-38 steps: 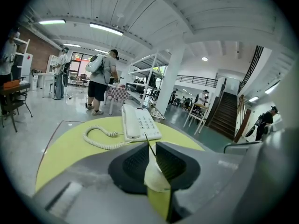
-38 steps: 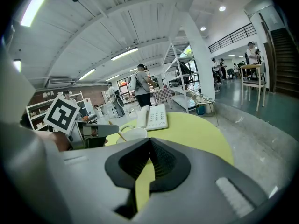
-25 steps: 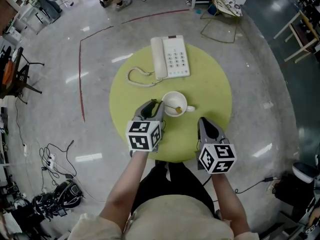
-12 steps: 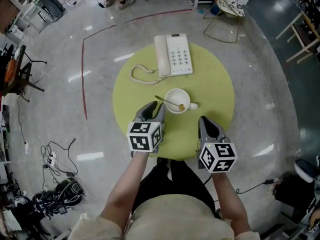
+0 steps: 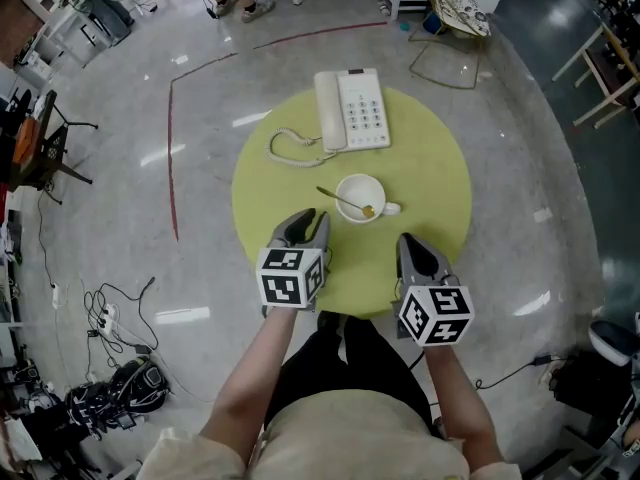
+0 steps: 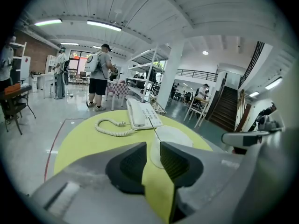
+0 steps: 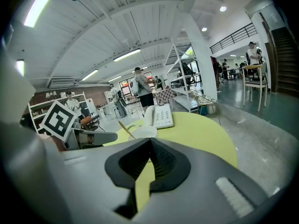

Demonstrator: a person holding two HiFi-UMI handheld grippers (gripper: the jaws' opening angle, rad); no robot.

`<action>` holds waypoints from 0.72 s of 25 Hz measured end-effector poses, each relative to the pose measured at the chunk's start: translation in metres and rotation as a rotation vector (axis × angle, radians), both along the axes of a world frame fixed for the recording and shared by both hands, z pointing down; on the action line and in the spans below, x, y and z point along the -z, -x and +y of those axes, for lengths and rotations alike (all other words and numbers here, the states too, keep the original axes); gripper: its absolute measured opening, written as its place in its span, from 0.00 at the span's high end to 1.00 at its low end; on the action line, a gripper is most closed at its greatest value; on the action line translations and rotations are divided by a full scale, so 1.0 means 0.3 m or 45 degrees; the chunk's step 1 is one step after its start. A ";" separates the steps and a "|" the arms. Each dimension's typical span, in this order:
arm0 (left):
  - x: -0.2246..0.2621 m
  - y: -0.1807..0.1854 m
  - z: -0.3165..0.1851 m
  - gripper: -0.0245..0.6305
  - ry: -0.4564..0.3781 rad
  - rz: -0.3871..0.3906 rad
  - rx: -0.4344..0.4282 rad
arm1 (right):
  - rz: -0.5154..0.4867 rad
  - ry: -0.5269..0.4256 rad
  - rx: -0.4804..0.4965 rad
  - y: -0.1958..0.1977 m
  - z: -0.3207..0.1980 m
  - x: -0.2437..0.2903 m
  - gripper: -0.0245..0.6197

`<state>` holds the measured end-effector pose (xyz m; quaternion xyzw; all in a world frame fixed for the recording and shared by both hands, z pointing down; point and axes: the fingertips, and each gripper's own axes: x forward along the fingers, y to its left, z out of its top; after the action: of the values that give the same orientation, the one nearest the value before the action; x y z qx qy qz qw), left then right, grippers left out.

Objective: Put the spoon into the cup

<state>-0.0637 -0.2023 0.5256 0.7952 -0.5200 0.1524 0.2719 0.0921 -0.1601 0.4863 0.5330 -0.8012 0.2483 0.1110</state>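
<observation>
A white cup (image 5: 361, 199) stands near the middle of the round yellow-green table (image 5: 430, 168). The spoon (image 5: 340, 200) rests in it, bowl inside and handle leaning out over the rim to the left. My left gripper (image 5: 306, 219) hovers just short of the cup on its near left, jaws slightly open and empty. In the left gripper view the cup (image 6: 170, 136) and the spoon handle (image 6: 152, 126) show beyond the gap. My right gripper (image 5: 411, 241) sits near the cup's right front, shut and empty. The right gripper view shows the cup (image 7: 142, 132) and spoon (image 7: 125, 129) ahead.
A white desk phone (image 5: 350, 111) with a coiled cord (image 5: 292, 150) lies at the table's far side. The table's front edge runs just under both grippers. People stand far off on the grey floor (image 5: 150, 88), which carries a red tape line.
The left gripper has drawn back from the spoon handle toward the table's near edge. The spoon stays leaning in the cup. The right gripper has barely moved.
</observation>
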 end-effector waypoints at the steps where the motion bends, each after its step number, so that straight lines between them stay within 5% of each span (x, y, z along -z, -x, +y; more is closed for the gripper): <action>1: 0.001 0.003 0.006 0.82 -0.001 -0.004 -0.003 | 0.000 -0.002 0.000 0.004 0.004 0.002 0.96; 18: 0.039 0.051 0.103 0.92 -0.032 -0.034 -0.051 | 0.001 -0.029 -0.031 0.050 0.091 0.029 0.96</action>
<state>-0.0789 -0.1714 0.5141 0.8067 -0.5094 0.1620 0.2519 0.0771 -0.1329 0.4776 0.5441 -0.7973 0.2403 0.1020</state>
